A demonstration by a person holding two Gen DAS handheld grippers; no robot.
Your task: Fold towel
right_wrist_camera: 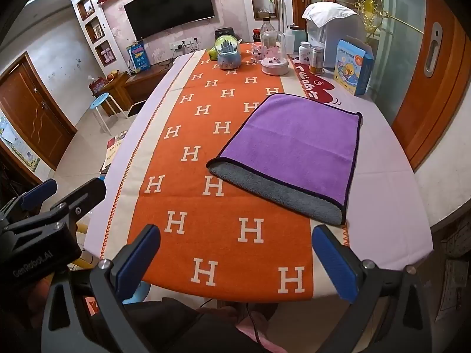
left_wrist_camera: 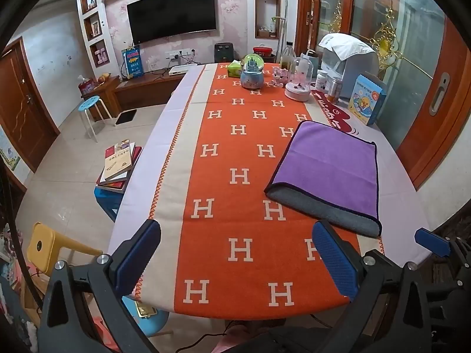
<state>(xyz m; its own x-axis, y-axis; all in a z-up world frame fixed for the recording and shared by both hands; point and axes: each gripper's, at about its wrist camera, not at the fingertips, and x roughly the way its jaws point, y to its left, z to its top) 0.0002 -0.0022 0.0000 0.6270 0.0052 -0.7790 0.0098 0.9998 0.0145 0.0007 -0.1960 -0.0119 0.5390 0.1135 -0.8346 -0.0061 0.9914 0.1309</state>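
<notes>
A purple towel [left_wrist_camera: 332,164] lies folded over on the table's right side, its grey underside showing as a strip along the near edge [left_wrist_camera: 323,209]. It also shows in the right wrist view [right_wrist_camera: 294,138]. My left gripper [left_wrist_camera: 235,261] is open and empty, held above the table's near edge, to the left of the towel. My right gripper [right_wrist_camera: 235,261] is open and empty, near the table's front edge, just short of the towel's near edge. The right gripper's fingers [left_wrist_camera: 432,242] show at the right in the left wrist view; the left gripper's fingers [right_wrist_camera: 38,194] show at the left in the right wrist view.
The table carries an orange H-patterned cloth [left_wrist_camera: 235,176]. At its far end stand a snow globe [left_wrist_camera: 252,72], a glass dome [left_wrist_camera: 298,82], bottles, jars and a blue box [left_wrist_camera: 366,100]. Left of the table are a stool with books [left_wrist_camera: 117,161], a yellow chair [left_wrist_camera: 44,244] and a blue stool [left_wrist_camera: 89,108].
</notes>
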